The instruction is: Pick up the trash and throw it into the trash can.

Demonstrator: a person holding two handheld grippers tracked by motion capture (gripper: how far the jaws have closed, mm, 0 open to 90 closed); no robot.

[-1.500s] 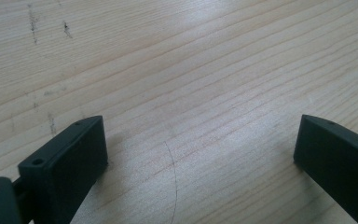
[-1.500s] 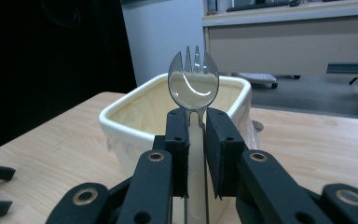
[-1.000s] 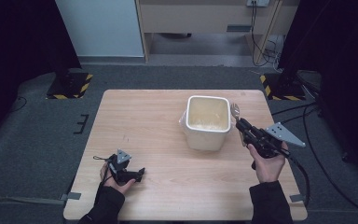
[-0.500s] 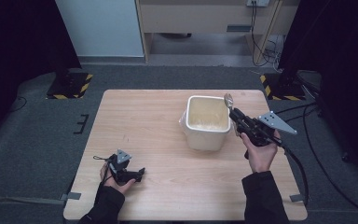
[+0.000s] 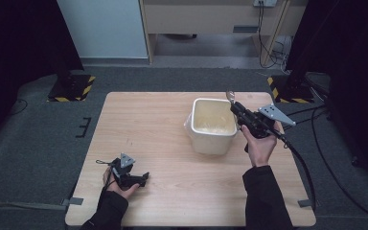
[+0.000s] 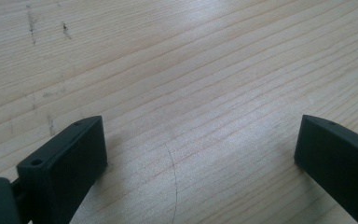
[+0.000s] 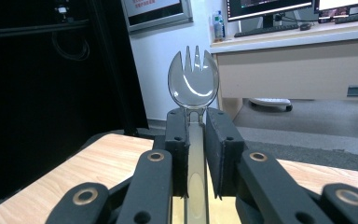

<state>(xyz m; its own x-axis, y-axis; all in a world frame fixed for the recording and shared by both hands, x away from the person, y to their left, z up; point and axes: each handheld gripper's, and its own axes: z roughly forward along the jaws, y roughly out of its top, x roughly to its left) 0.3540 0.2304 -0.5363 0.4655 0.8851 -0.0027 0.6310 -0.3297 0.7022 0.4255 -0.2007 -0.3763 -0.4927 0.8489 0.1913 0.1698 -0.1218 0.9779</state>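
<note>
The right gripper (image 5: pixel 234 106) is clamped on the handle of a clear plastic spork (image 7: pixel 193 86); in the right gripper view its two black jaws press on the handle from either side, and the spork's bowl with its short tines stands up beyond the jaw tips (the tines point away from the camera, toward a white wall and a desk in the room behind). In the high view this gripper is held above the table (image 5: pixel 143 124), at the right-hand rim of a white tub (image 5: pixel 214 125); the spork's head (image 5: pixel 230 96) shows just past the tub's far right corner; whether the spork touches the rim I cannot tell. The tub stands upright on the right half of the table, and something pale lies inside it, too indistinct to name. The right hand (image 5: pixel 259 146) grips the tool from below, its dark sleeve reaching in from the near edge.

The left gripper (image 5: pixel 143 178) lies low over the table's near left part, well apart from the tub; in the left gripper view its jaws stand wide, with bare wood grain between them and nothing held; the left hand (image 5: pixel 117 184) rests on the tabletop.
</note>
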